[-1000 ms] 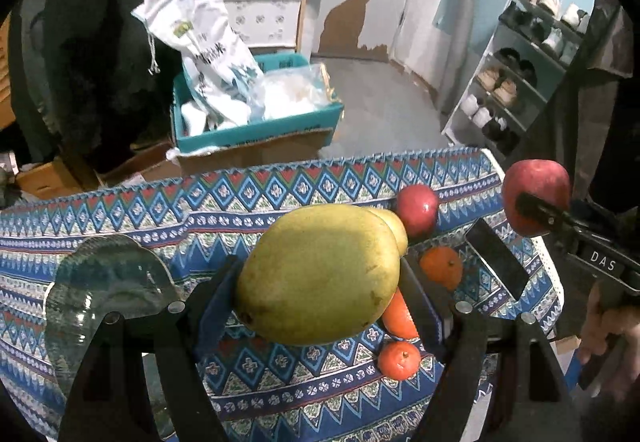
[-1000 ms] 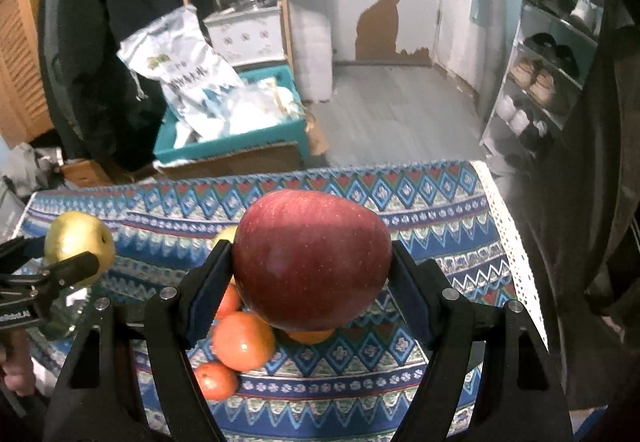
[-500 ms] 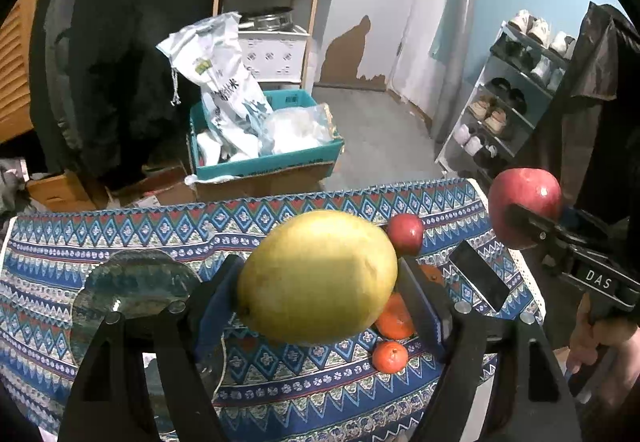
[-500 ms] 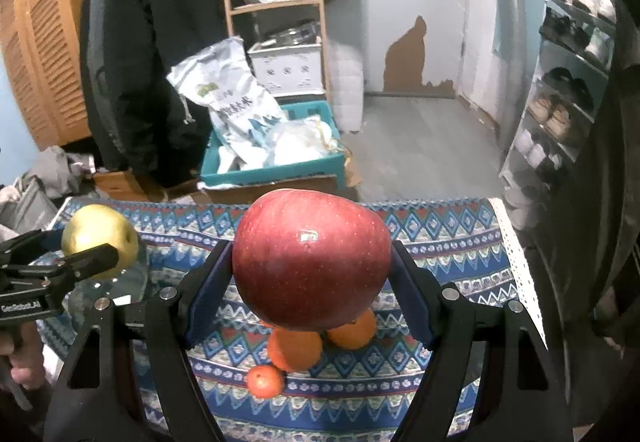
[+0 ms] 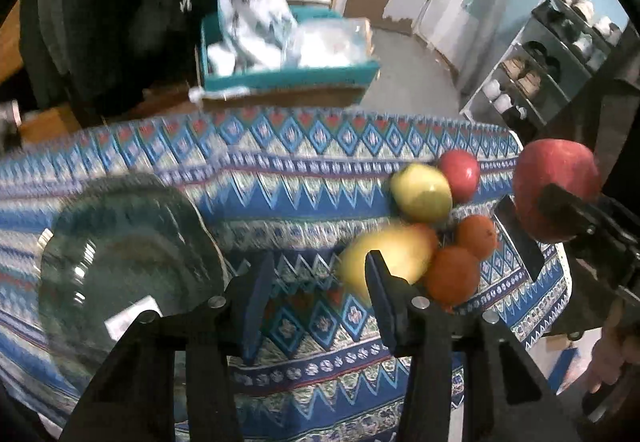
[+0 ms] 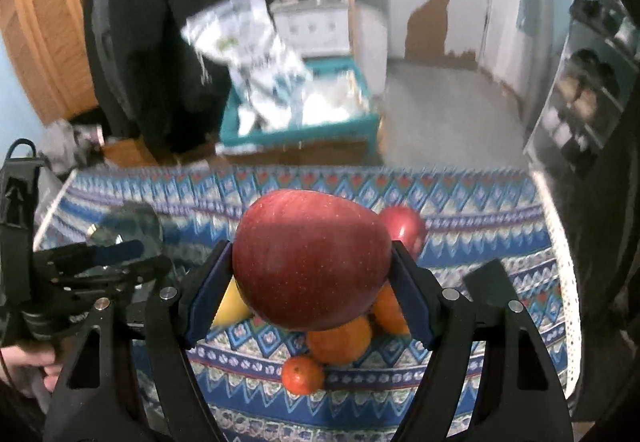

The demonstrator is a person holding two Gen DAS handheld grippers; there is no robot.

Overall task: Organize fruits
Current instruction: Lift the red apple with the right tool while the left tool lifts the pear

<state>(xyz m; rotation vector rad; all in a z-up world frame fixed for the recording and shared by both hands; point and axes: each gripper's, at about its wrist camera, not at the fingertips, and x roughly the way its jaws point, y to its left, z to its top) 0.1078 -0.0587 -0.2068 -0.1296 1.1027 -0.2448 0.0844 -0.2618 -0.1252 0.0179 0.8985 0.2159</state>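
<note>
My left gripper (image 5: 318, 262) hangs over the patterned cloth (image 5: 280, 178); its jaws are closing to their narrowest gap with nothing between them. The big yellow fruit (image 5: 384, 254) shows blurred on the cloth just right of the right finger, against the pile: a yellow-green fruit (image 5: 420, 194), a red apple (image 5: 460, 170) and two oranges (image 5: 476, 232). My right gripper (image 6: 312, 246) is shut on a large red apple (image 6: 312, 262), held above the pile. In the left wrist view that apple (image 5: 556, 178) is at the right. A glass plate (image 5: 120, 250) lies at the left.
A black flat object (image 6: 492, 286) lies on the cloth right of the fruit. A small orange (image 6: 302, 374) sits nearest the front edge. Beyond the table are a teal box with bags (image 5: 288, 70), a shoe rack (image 5: 540, 62) and a dark coat (image 6: 160, 42).
The yellow fruit has left the left gripper and now lies beside the pile. The left jaws have closed and the gripper has dropped toward the cloth. The right gripper still holds the apple.
</note>
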